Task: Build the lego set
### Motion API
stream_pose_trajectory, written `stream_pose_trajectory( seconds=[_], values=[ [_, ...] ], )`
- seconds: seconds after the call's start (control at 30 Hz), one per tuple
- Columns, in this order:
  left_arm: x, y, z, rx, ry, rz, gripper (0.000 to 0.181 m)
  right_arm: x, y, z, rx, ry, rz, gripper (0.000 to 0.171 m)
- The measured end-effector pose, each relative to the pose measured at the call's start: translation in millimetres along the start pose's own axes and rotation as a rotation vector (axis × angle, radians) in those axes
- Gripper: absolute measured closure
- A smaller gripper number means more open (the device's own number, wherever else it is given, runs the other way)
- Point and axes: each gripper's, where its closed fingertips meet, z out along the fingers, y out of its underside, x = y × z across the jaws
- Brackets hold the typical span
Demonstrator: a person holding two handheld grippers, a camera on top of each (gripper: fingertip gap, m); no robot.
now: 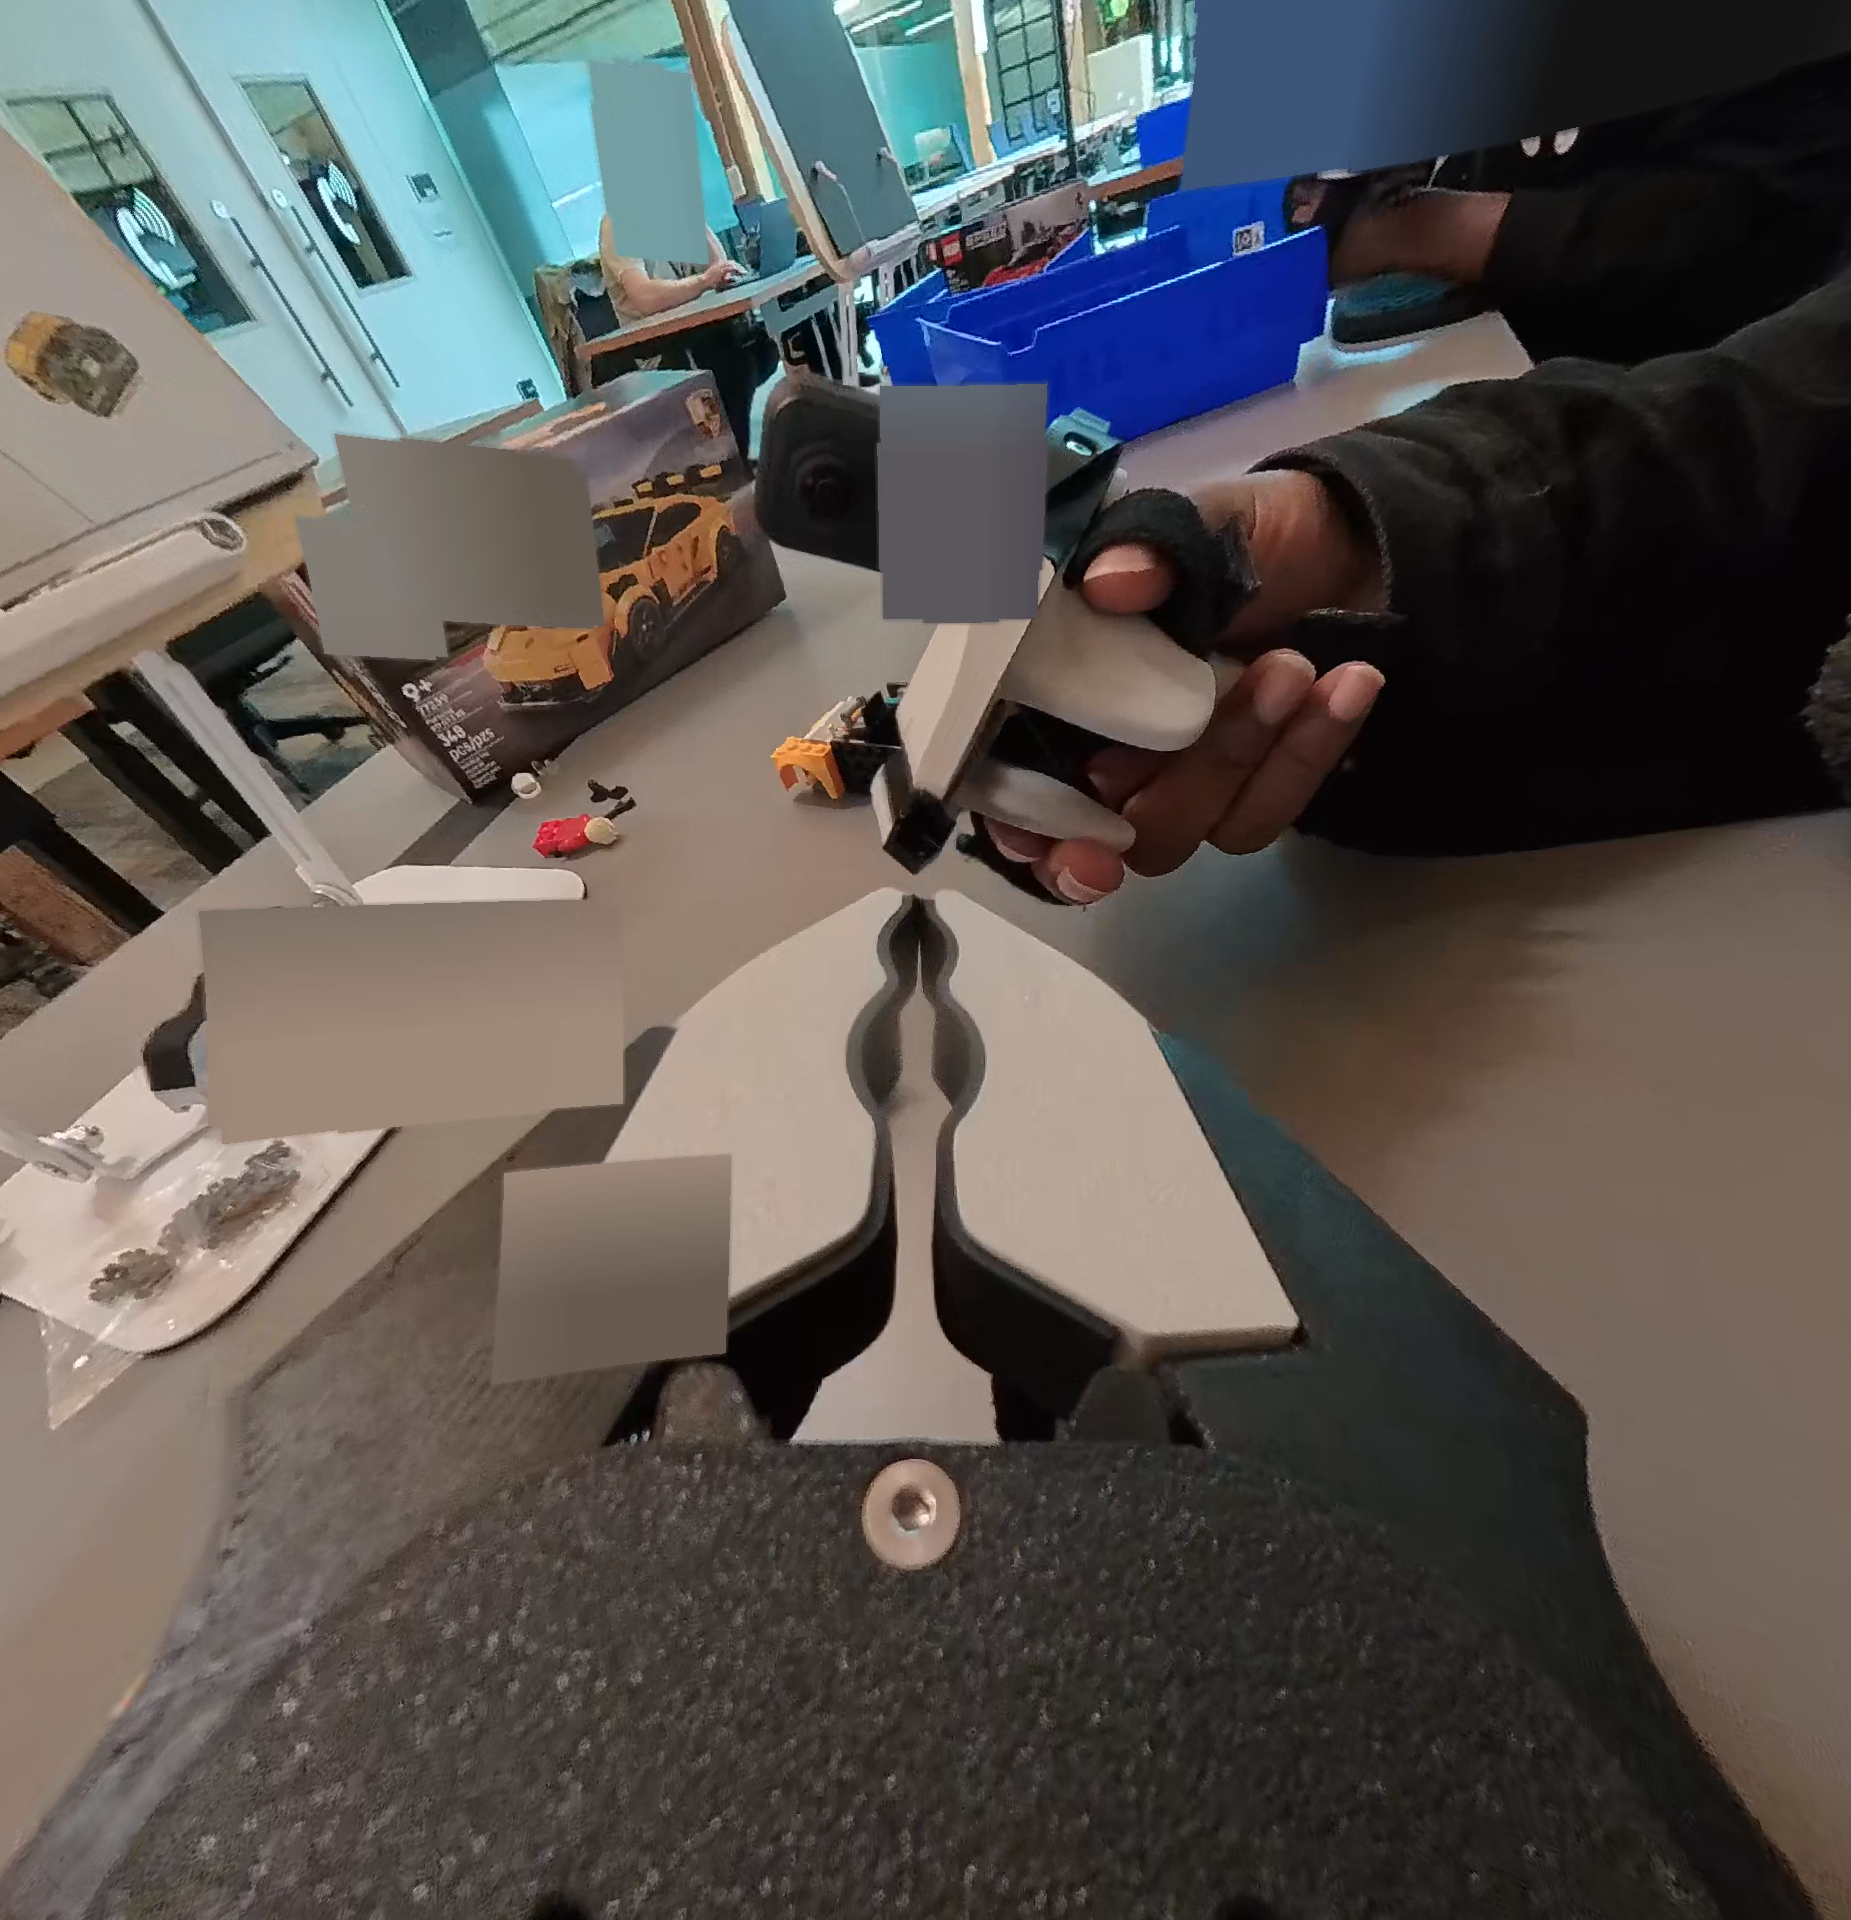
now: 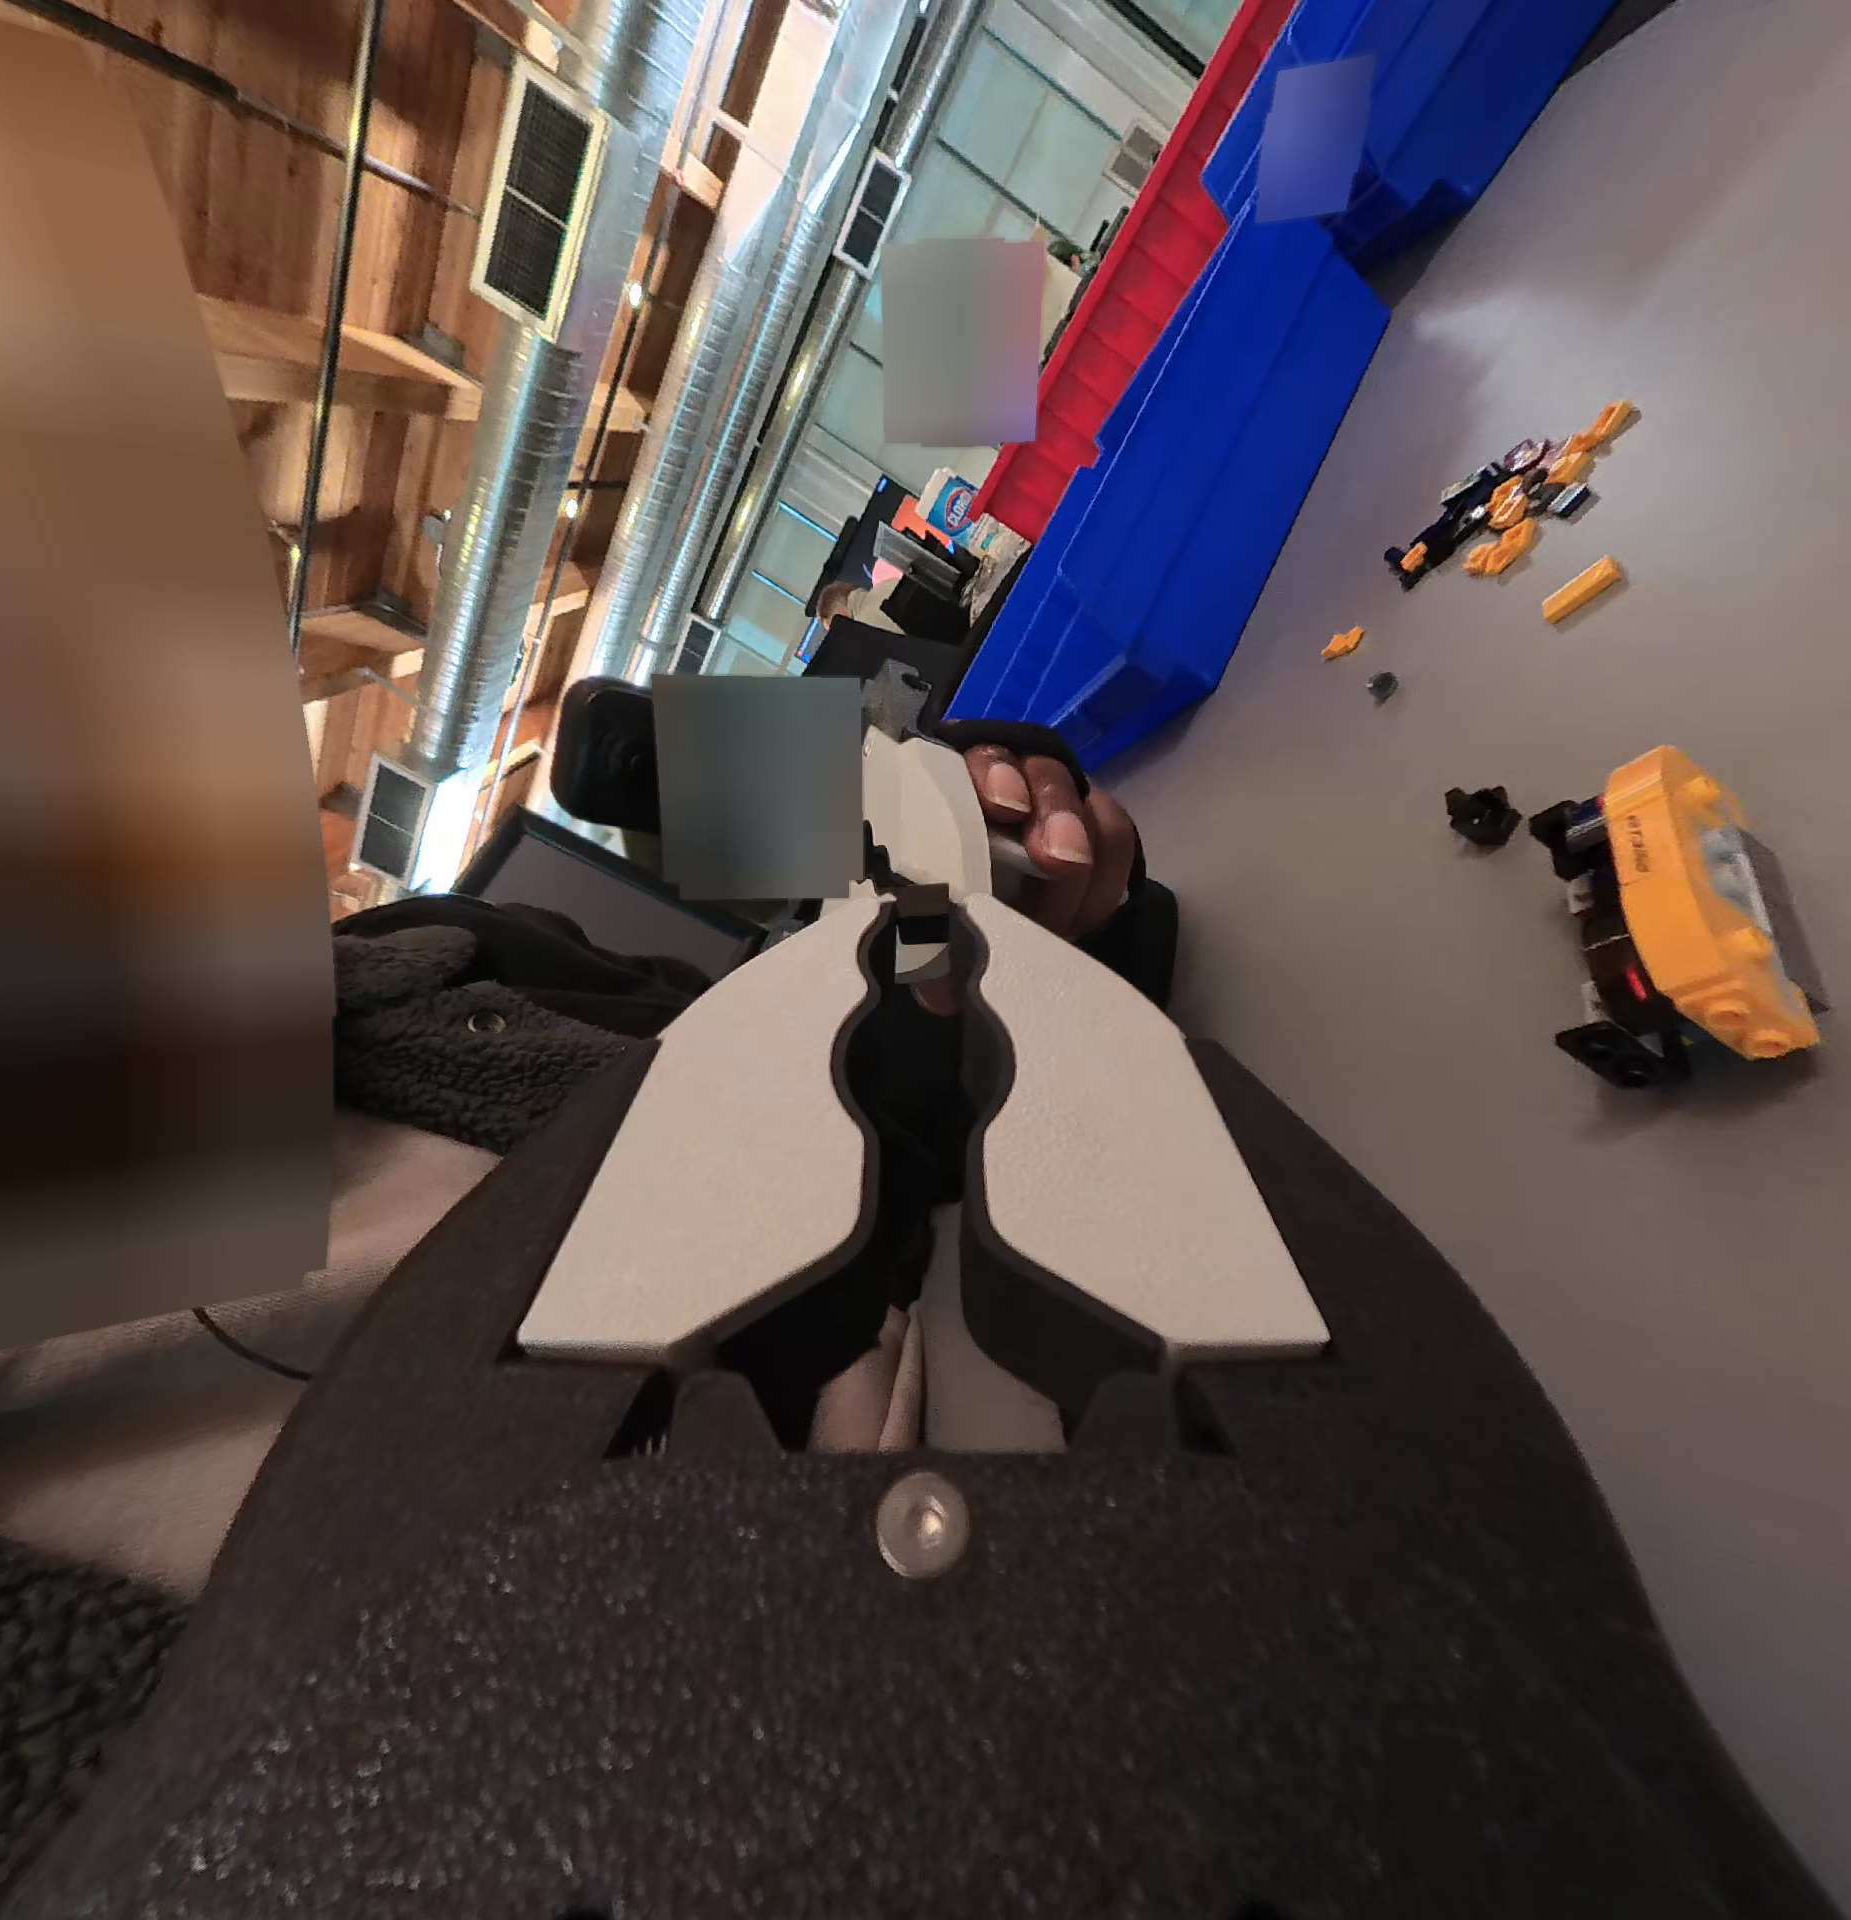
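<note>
My left gripper (image 1: 916,906) is shut, its tips touching just above the grey table (image 1: 1420,1039), and I see nothing between them. My right gripper (image 2: 926,914) is shut on a small black lego piece (image 2: 919,902). In the left wrist view the right gripper (image 1: 913,831) is tilted down, with the black piece (image 1: 916,836) right above my left tips. The partly built yellow-orange car (image 2: 1690,914) lies on the table to the right. In the left wrist view the car (image 1: 827,758) is half hidden behind the right gripper.
Loose orange and dark pieces (image 2: 1503,509) lie near blue bins (image 2: 1212,499). A small black part (image 2: 1482,816) lies by the car. A red minifigure (image 1: 573,834), the set's box (image 1: 630,582) and a plastic bag of small parts (image 1: 194,1226) are at the left. My two grippers' fingertips are within a few centimetres of each other.
</note>
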Motion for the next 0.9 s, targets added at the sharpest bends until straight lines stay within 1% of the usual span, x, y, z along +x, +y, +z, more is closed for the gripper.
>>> stream_pose_trajectory(
  seconds=[0.1,0.23,0.33,0.4,0.6,0.7,0.77,0.83,0.9],
  values=[
    [-2,1,0,-0.002,-0.004,-0.03,0.181,-1,1,1,-0.005,0.005,-0.021,0.162],
    [-1,1,1,0.004,0.001,-0.021,0.181,-2,3,1,-0.018,-0.007,-0.013,0.162],
    [3,-2,1,0.024,0.02,0.001,0.173,-3,8,3,-0.047,-0.015,-0.011,0.162],
    [7,-3,2,0.029,0.034,0.021,0.17,-3,11,4,-0.065,-0.014,-0.008,0.162],
    [10,-2,2,0.019,0.029,0.089,0.172,-2,14,5,-0.083,-0.015,-0.003,0.162],
    [8,1,3,-0.004,0.002,0.11,0.173,2,11,4,-0.067,0.006,0.004,0.162],
    [6,3,4,-0.018,-0.008,0.105,0.174,4,8,2,-0.047,0.021,0.005,0.165],
    [3,3,4,-0.022,-0.02,0.095,0.173,6,5,1,-0.031,0.04,-0.002,0.165],
    [0,5,4,-0.035,-0.04,0.091,0.174,6,3,0,-0.022,0.048,-0.017,0.161]
  ],
)
